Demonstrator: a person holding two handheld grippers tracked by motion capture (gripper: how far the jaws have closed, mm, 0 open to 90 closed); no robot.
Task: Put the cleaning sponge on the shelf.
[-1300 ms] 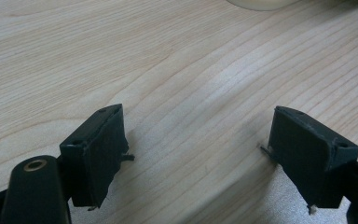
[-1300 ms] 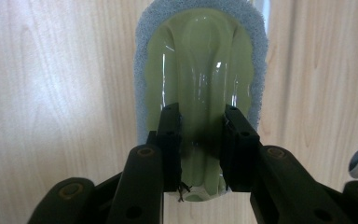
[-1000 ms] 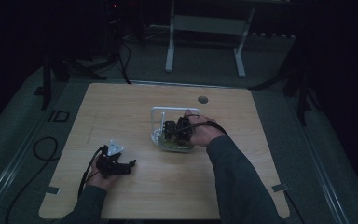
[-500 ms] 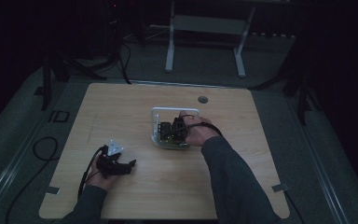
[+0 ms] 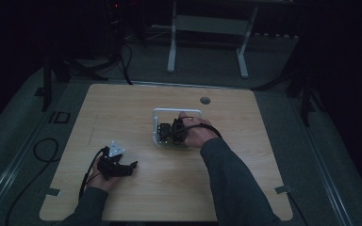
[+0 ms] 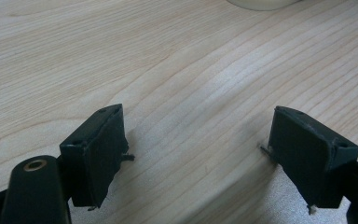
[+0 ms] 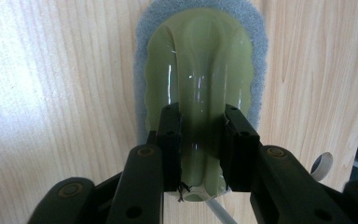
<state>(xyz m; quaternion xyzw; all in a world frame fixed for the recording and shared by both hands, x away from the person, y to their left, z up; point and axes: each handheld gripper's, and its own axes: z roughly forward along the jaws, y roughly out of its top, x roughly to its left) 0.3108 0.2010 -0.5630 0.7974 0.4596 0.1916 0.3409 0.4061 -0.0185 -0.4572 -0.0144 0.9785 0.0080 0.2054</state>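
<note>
Wood surface (image 5: 245, 141) under dim light, with a small round hole (image 5: 205, 100) near its far edge. Well behind it on the floor, a white stand (image 5: 207, 28).

Right gripper (image 5: 166, 134), in the right hand (image 5: 195, 134) near the middle of the surface, over a white-edged frame (image 5: 176, 111). Hard to tell from above what lies inside that frame.

Seen from the right gripper (image 7: 200, 140) itself: jaws drawn in close, pressing on both sides of the raised middle ridge of a pale green scrubber (image 7: 200, 60). Glossy and see-through, that green body, lying flat on the wood and pointing away from the camera. Edged all round its far end by a grey sponge pad (image 7: 142, 56), which touches the surface. Just beside the right jaw, low down, part of a small white ring (image 7: 324, 165); too little on show to name it.

Left gripper (image 5: 131, 165), in the left hand (image 5: 101, 176) near the front left of the surface, well apart from the frame. Points to the right, with its grey plate (image 5: 116, 149) on the far side and its cable (image 5: 87, 176) looping back past the wrist.

Seen from the left gripper (image 6: 196, 135): jaws spread wide, nothing between them, bare wood grain underneath. At the top edge, the pale curved rim of some object (image 6: 261, 3), cut off by the frame and not possible to identify.
</note>
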